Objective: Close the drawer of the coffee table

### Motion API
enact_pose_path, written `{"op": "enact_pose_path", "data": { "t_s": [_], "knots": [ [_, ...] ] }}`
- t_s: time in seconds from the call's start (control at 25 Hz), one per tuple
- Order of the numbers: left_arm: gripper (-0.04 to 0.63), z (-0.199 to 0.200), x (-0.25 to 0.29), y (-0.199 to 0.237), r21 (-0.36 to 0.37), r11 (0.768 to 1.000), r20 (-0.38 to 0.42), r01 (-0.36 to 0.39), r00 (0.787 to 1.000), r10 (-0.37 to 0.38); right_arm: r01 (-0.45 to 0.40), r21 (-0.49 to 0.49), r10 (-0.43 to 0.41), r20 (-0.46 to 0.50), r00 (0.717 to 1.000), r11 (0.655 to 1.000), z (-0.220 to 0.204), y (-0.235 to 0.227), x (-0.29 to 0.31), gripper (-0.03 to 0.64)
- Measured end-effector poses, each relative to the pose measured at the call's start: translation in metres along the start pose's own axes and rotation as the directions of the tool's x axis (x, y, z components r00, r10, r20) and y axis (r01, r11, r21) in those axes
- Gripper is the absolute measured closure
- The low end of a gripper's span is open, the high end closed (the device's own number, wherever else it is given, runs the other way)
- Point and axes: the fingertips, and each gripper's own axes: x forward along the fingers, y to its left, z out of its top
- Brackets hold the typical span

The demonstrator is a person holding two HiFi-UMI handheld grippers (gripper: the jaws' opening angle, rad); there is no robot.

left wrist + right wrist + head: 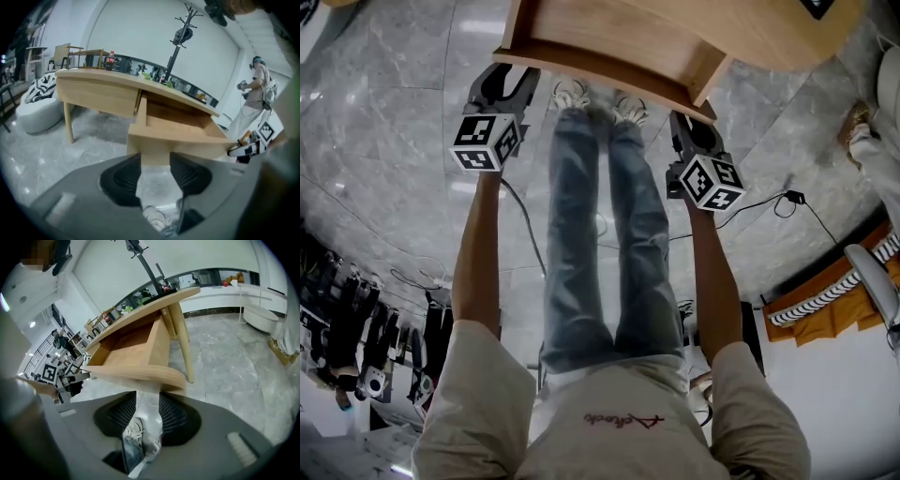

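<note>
Standing square to the coffee table [93,89], the person is holding one tool at each end of the pulled-out drawer [609,42]. It is sticking well out from under the table toward the person, its inside showing bare in both gripper views. The left gripper [155,159] is pointing at the left part of the drawer front [187,145] and the right gripper [147,399] at the panel's right corner. Each is sitting just beside the wood (whether the tips are already touching it cannot be made out).

Both pairs of jaws are standing apart with nothing pinched. Through each gap only the grey marble floor [412,56] and the person's shoes [572,94] are showing. The panel is lying across the far end of the gap, not between the pads.

The step in hand looks to be the line-up for the push, so the closing itself is not yet begun. The next move seems to be calling for an even shove from both sides at once, straight along the drawer's run toward the table, with the tips set flat against the front face. Gripping is probably not needed. A push heavier on one side could be skewing the drawer in its slot and jamming it, so matched pressure is mattering most.
</note>
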Motion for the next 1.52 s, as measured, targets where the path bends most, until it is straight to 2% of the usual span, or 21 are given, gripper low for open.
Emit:
{"op": "enact_pose_path", "data": {
  "t_s": [0.28,0.56,1.12,1.52],
  "knots": [
    [0.405,0.006,-0.003,-0.001,-0.023,1.0,0.001,0.007,1.0,-0.007,0.018,0.095,-0.019,0.015,1.0,0.995,0.004,0.0,-0.002,0.473],
    [0.405,0.02,-0.011,-0.004,-0.031,0.999,0.021,0.015,1.0,-0.014,0.02,0.076,-0.022,0.017,1.0,0.997,0.013,0.004,-0.012,0.488],
    [0.403,0.026,-0.006,-0.004,-0.035,0.999,-0.013,0.013,1.0,-0.013,0.037,0.111,-0.037,-0.005,0.999,0.993,0.021,0.003,-0.01,0.489],
    [0.403,0.069,0.03,0.001,-0.02,1.0,0.03,0.019,0.999,-0.018,0.057,0.099,-0.063,0.057,0.996,0.993,0.07,-0.014,0.009,0.497]
  ]
}}
